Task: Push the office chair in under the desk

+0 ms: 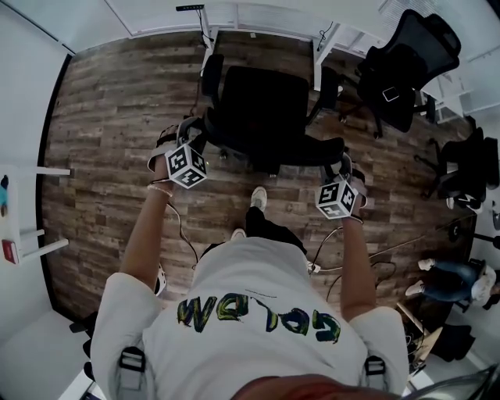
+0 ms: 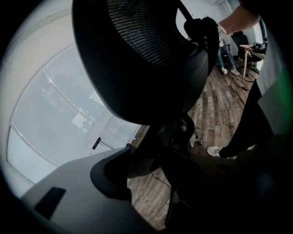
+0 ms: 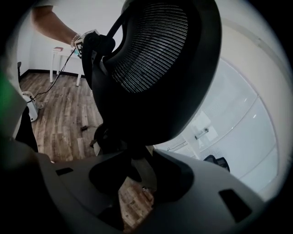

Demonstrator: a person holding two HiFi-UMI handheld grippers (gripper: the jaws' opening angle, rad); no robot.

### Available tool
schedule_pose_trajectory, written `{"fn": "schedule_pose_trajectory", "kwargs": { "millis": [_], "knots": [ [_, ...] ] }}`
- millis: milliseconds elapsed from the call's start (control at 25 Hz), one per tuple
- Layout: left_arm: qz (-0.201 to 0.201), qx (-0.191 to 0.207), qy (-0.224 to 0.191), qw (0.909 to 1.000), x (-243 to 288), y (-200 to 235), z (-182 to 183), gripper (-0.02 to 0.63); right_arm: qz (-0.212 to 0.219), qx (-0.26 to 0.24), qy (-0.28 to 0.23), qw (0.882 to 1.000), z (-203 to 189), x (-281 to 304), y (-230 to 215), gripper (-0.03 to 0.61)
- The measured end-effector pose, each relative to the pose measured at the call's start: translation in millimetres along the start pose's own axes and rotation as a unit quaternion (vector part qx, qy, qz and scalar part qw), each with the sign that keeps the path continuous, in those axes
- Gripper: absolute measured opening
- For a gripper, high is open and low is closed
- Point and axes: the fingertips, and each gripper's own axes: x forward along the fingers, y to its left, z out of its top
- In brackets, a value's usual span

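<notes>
Now, office chair (image 1: 266, 101): standing on the wooden floor (image 1: 117, 117), seat facing the gap under the white table (image 1: 250, 19), close to its edge but not tucked in

Left tongs (image 1: 191, 134): clenching the left rim of the backrest (image 3: 151, 55), giving a firm handle for steering

Right tongs (image 1: 344, 164): clenching the opposite rim, so both sides are sharing the push

Person (image 1: 258, 312): standing directly behind, arms reaching forward

Step, as judged: rolling the chair straight in

Risk, as judged: armrests (image 1: 212, 72) passing near the table legs (image 1: 209, 48)
</notes>
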Motion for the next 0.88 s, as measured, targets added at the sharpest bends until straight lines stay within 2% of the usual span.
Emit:
{"fn": "schedule_pose_trajectory", "kwargs": {
  "millis": [880],
  "knots": [
    [0.013,-0.022,0.018,0.9995,112,106,31,0.206,0.006,-0.002,-0.014,1.000,32,129,-102,0.149]
  ]
}}
